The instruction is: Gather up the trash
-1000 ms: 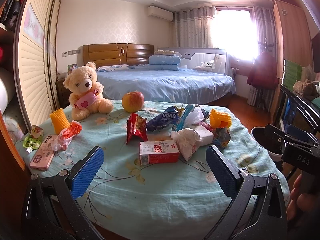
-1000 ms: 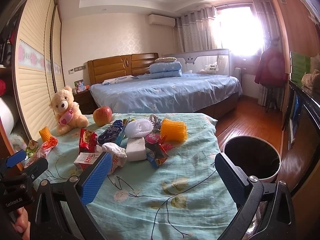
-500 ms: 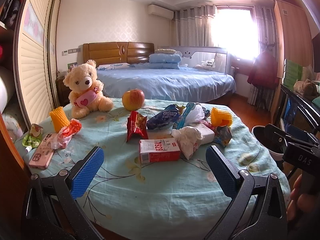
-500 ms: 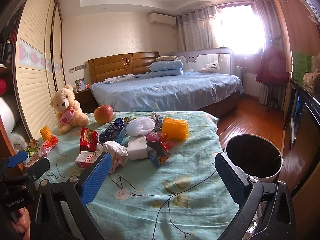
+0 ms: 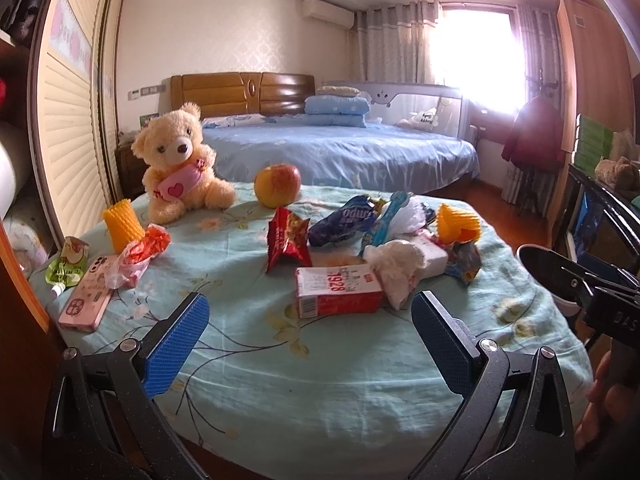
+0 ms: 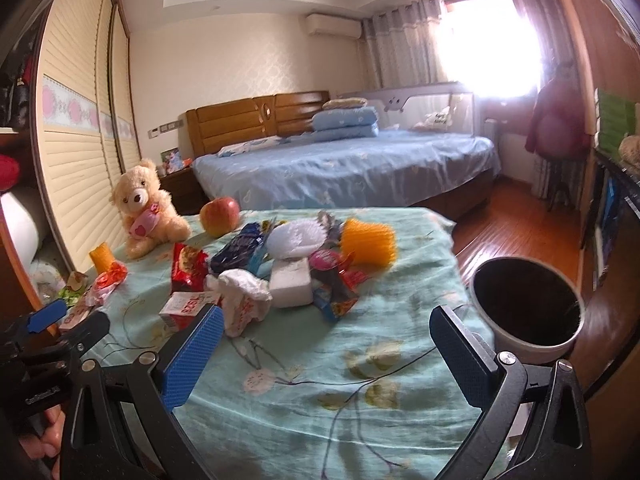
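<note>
Blue-padded grippers, both spread wide, empty.
Red carton (image 5: pixel 338 295) lies ahead between left gripper (image 5: pixel 308 340) fingers; bin (image 6: pixel 526 312) right of right gripper (image 6: pixel 324 356).

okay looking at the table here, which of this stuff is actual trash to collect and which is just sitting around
Part of the job:
red snack wrapper
blue snack bag
red and white carton
crumpled tissue
bin

Just lying about:
teddy bear
apple
pink phone
</note>
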Demonstrator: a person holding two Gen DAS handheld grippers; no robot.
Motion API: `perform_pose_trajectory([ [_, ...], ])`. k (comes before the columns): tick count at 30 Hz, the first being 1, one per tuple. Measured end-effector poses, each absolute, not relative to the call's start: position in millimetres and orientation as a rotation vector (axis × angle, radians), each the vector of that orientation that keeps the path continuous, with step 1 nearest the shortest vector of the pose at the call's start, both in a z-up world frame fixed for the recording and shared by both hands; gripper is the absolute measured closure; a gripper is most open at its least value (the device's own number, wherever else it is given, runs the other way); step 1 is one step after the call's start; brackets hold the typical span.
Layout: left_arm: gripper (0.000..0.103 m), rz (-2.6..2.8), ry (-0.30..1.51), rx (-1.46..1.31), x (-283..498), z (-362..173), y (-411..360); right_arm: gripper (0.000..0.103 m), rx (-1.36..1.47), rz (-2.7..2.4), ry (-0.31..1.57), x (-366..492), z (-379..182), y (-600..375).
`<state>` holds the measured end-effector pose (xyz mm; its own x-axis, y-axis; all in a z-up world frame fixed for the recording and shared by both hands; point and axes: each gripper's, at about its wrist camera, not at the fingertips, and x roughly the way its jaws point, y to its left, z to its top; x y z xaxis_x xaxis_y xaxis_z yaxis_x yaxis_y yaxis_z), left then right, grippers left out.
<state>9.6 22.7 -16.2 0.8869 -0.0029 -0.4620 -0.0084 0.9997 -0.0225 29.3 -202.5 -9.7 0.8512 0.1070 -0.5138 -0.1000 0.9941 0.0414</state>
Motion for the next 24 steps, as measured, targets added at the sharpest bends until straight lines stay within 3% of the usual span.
perform_pose_trajectory([
  [5,0.010,-0.007,0.550,-0.045,28.1,-29.9,40.6,0.001,0.049,0.186,0.586,41.5,-21.6,-194.5],
  [12,0.023,-0.087,0.648,-0.027,61.9,-51.4,54.7,0.030,0.097,0.265,0.669,72.0,-42.4,-182.2],
  [21,0.034,-0.195,0.728,0.001,103.9,-69.6,51.6,0.051,0.091,0.351,0.768,116.5,-59.6,-161.9],
  [24,0.041,-0.226,0.752,-0.001,113.3,-75.0,50.4,0.051,0.085,0.368,0.784,129.3,-62.4,-156.6],
])
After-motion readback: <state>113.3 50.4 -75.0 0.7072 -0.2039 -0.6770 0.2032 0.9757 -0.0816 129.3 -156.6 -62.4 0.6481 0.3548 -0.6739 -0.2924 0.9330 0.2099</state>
